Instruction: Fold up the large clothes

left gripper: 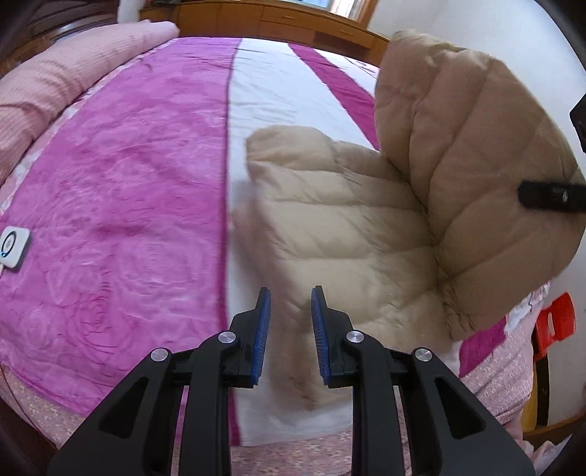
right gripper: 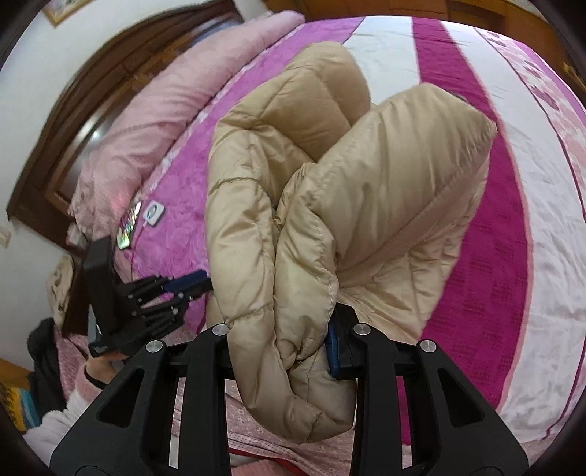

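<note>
A beige quilted down jacket (left gripper: 351, 227) lies on the bed's white stripe. One side of it is lifted and hangs at the right of the left wrist view (left gripper: 476, 153). My left gripper (left gripper: 291, 311) is open and empty just above the jacket's near edge. My right gripper (right gripper: 282, 340) is shut on a thick bunch of the jacket (right gripper: 329, 227) and holds it up off the bed. One right finger (left gripper: 549, 196) shows against the raised fabric. The left gripper also shows in the right wrist view (right gripper: 197, 283), beside the jacket.
The bed (left gripper: 128, 183) has a pink and white striped cover. A rolled pink quilt (left gripper: 55, 84) lies along its far left. A white controller (left gripper: 13, 247) lies on the cover. A wooden cabinet (left gripper: 293, 22) stands behind. A red stool (left gripper: 553, 326) stands at the right.
</note>
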### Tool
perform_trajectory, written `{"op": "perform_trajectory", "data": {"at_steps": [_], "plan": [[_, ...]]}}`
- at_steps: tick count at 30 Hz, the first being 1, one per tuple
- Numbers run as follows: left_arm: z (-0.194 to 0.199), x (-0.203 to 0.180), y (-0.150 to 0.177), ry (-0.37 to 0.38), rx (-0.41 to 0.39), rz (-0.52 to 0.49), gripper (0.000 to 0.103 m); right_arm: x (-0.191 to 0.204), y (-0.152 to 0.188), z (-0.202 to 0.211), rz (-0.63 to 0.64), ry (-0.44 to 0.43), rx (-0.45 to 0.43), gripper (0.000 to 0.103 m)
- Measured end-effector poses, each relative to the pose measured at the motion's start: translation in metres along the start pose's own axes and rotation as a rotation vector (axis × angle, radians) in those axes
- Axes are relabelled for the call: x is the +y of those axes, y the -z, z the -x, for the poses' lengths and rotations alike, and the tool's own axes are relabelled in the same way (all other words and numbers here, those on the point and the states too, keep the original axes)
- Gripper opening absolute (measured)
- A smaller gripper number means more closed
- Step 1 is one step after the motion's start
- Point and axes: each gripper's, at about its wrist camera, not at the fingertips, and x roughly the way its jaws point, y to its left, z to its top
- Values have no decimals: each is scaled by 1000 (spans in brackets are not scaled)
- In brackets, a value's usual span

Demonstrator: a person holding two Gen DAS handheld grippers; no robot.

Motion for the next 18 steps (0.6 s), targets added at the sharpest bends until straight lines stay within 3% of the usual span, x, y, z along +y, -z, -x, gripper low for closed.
{"op": "perform_trajectory", "data": {"at_steps": [6,10,18], "plan": [[0,28,3,-15,-6,47,23,38,-6,-54,80,-3,102,34],[-4,43,7,-15,2,80,23,53,-6,-91,110,7,170,45],[-12,69,17,-23,22,150,23,69,6,-147,191,2,212,59]]}}
